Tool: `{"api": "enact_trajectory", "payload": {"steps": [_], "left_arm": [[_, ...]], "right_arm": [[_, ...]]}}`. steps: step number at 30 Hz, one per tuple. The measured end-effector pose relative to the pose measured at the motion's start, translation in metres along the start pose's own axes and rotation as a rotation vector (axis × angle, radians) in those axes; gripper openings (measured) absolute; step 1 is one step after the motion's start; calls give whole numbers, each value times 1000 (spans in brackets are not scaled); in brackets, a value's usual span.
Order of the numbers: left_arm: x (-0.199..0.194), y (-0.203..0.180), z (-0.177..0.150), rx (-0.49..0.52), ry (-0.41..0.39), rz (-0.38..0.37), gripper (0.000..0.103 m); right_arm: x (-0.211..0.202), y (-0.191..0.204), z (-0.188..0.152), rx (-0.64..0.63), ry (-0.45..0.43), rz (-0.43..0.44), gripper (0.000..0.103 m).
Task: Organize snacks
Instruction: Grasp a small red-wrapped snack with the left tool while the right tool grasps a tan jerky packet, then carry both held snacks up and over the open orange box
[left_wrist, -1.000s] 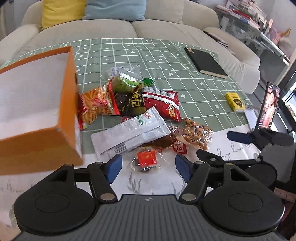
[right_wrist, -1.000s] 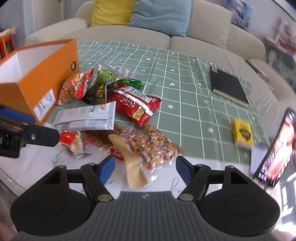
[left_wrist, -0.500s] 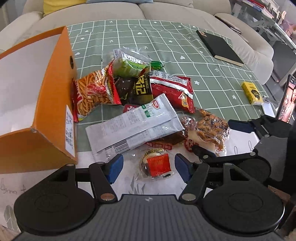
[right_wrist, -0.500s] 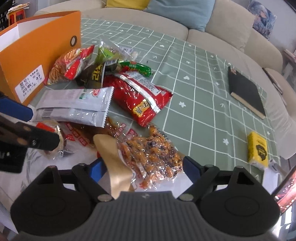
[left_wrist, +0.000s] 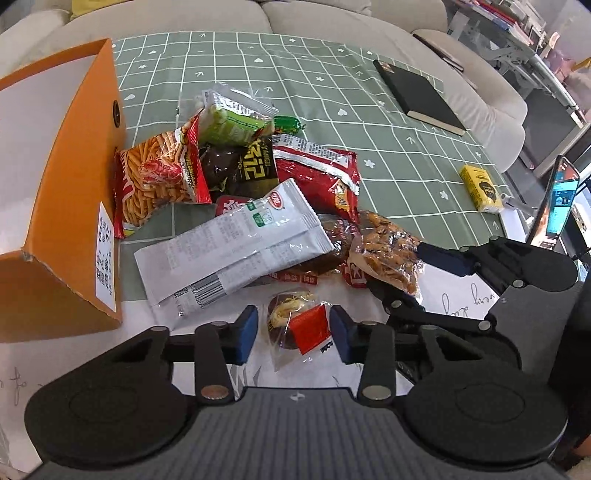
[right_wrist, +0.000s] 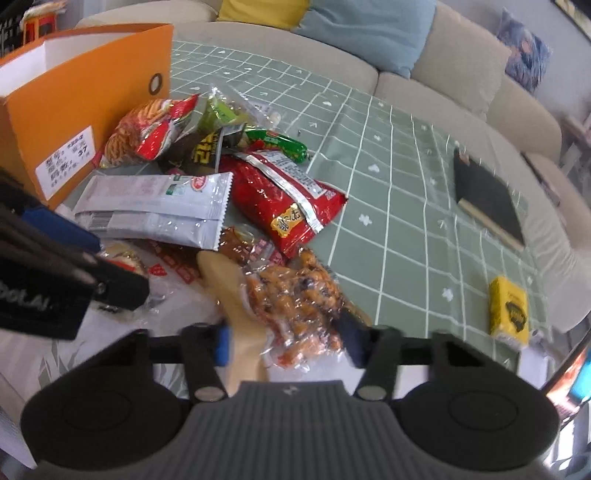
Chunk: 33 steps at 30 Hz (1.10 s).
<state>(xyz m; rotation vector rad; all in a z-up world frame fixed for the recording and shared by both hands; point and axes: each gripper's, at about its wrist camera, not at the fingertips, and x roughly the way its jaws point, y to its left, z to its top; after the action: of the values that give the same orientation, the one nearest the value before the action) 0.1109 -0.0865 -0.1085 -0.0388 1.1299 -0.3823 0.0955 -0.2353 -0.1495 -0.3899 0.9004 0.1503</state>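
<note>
Left hand-held gripper (left_wrist: 291, 334): jaws spread, straddling the small clear-wrapped snack (left_wrist: 295, 326) on the tabletop (left_wrist: 454, 291). Right hand-held gripper (right_wrist: 288, 341): jaws spread around the orange nut bag (right_wrist: 295, 295). Rest of snack pile (left_wrist: 236, 177) lies beyond, beside the orange box (left_wrist: 74, 184).

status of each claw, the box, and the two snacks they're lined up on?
left claw: open, straddling the small clear-wrapped snack with a red label
right claw: open, either side of the clear bag of orange nut mix
orange cardboard box: open-topped, contents not visible
small clear-wrapped snack: flat on the table, not gripped
nut mix bag: on the table, sealed, not gripped
</note>
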Motion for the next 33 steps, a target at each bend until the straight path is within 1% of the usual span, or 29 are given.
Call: {"api": "enact_trajectory", "payload": {"steps": [1, 3, 5, 7, 8, 9, 11, 12, 19, 20, 21, 24, 28, 33], "left_arm": [[0, 0, -1, 4, -5, -3, 35], [-3, -1, -3, 11, -14, -9, 32], [-5, -2, -4, 20, -25, -2, 25], [-9, 0, -5, 18, -39, -3, 22], [-10, 1, -6, 20, -43, 1, 21], [-12, 2, -6, 23, -47, 6, 20], [-14, 3, -7, 18, -56, 8, 19], [-15, 4, -6, 16, -59, 4, 16], [-32, 9, -10, 7, -94, -15, 13], [-34, 10, -11, 8, -99, -16, 13], [-37, 10, -11, 10, -104, -16, 13], [-46, 10, -13, 18, -128, -23, 12], [-60, 12, -15, 24, -162, -32, 12], [-78, 19, -17, 5, -203, -44, 12]], "right_arm": [[-2, 1, 0, -6, -5, -6, 41], [-4, 2, -1, -1, -6, -11, 39], [-8, 3, -2, 1, -10, -16, 38], [-12, 5, -3, -5, -20, -16, 35], [-16, 8, -3, -20, -34, -18, 28], [-20, 12, -3, -51, -50, -42, 23], [-27, 17, -1, -78, -66, -49, 21], [-30, 18, 0, -71, -70, -36, 16], [-45, 18, 10, -29, -98, -42, 11], [-49, 18, 11, -26, -107, -43, 4], [-51, 17, 13, -23, -110, -40, 3], [-58, 13, 18, 24, -104, 0, 0], [-66, 9, 21, 90, -101, 53, 0], [-80, 5, 29, 153, -121, 113, 0]]}}
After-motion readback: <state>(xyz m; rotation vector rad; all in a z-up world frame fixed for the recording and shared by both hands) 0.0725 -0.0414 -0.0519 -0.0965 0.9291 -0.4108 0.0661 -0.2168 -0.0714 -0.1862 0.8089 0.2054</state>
